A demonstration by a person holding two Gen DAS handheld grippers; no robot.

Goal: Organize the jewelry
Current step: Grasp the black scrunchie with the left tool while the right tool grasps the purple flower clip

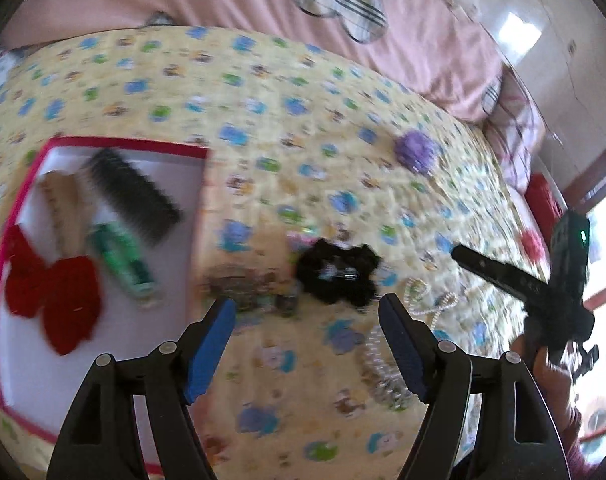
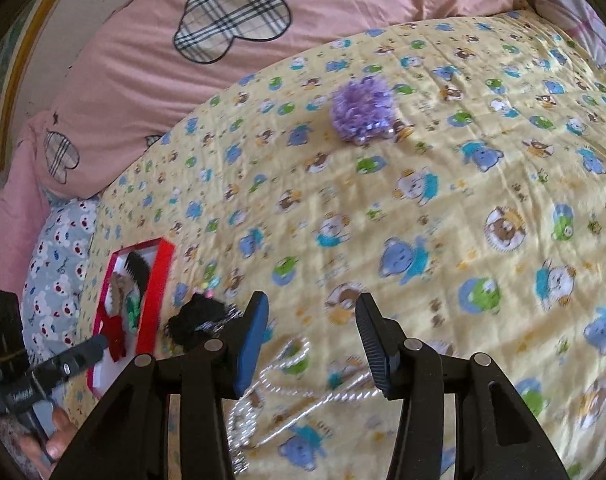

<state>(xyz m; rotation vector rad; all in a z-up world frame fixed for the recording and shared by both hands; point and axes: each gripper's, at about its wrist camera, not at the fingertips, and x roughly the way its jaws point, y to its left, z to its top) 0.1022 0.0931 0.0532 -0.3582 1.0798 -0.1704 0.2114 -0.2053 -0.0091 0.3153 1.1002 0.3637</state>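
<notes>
Right in front of your left gripper (image 1: 307,316) the jaws are spread wide with nothing between them, just yellow cartoon-print quilt (image 1: 303,120) showing through the gap. Your right gripper (image 2: 313,324) sits about half open, also empty, though the pearl necklace (image 2: 287,376) lies on the quilt straight under it, loops trailing between and below the fingers without any pad on it.

A bit further out from your left one there's the black scrunchie (image 1: 337,272) with a blurry patterned clip (image 1: 247,288) just beside it on the left. Off to the left is the red-rimmed box (image 1: 123,146), already holding a red bow (image 1: 51,292), green clip (image 1: 125,260), black comb clip (image 1: 135,196) and a beige one (image 1: 63,208).

Farther back, well apart from everything, sits the purple scrunchie (image 2: 361,114), then the pink duvet (image 2: 343,4) with plaid hearts.
</notes>
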